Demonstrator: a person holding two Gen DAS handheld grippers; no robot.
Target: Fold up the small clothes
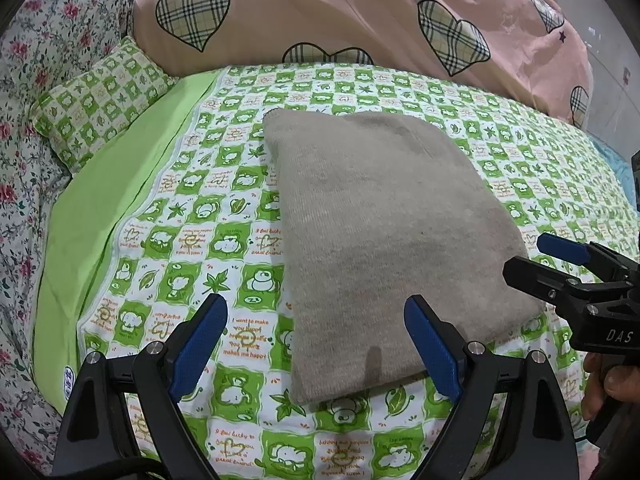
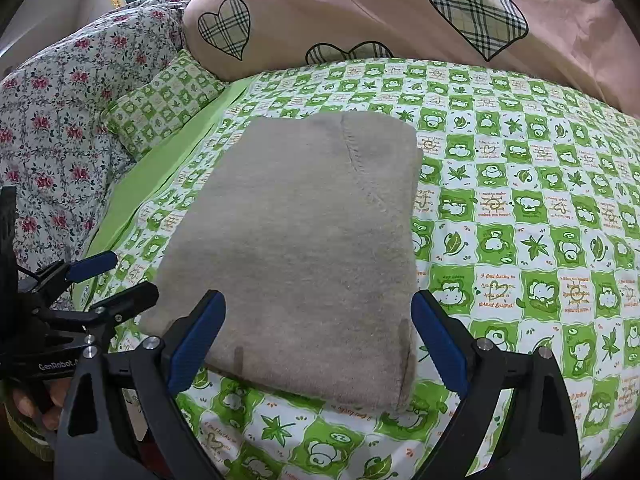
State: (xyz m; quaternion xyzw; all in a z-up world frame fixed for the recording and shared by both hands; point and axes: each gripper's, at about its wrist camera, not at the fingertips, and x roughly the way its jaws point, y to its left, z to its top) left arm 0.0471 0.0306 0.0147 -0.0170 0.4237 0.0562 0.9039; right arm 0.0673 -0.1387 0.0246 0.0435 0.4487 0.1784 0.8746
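Grey knit garment (image 1: 384,240) lies flat on the bed (image 1: 224,264), on the green-and-white checked sheet, already a thick, several-layer rectangle with its long side running away from the person. Small pillow (image 1: 100,116) and pink quilt (image 1: 360,12) sit well beyond it, a floral cover (image 1: 24,120) off to the left. Left hand-held gripper (image 1: 316,344): fingers spread wide, empty, poised over the near-left corner. Right hand-held gripper (image 2: 318,344): fingers likewise apart, empty, straddling the near edge towards its right corner. Neither appears to touch the cloth, though contact is hard to rule out from these angles. Handling, as a guess: soft, limp, light, fuzzy enough not to slip against the blue pads; nothing fragile. The stack will sag and slide apart if lifted by one layer only. A seam line (image 2: 360,168) shows on the top face towards the far end. Best hold looks like the two near corners, pinching through all layers at once, then carrying the edge over evenly if another fold is wanted.
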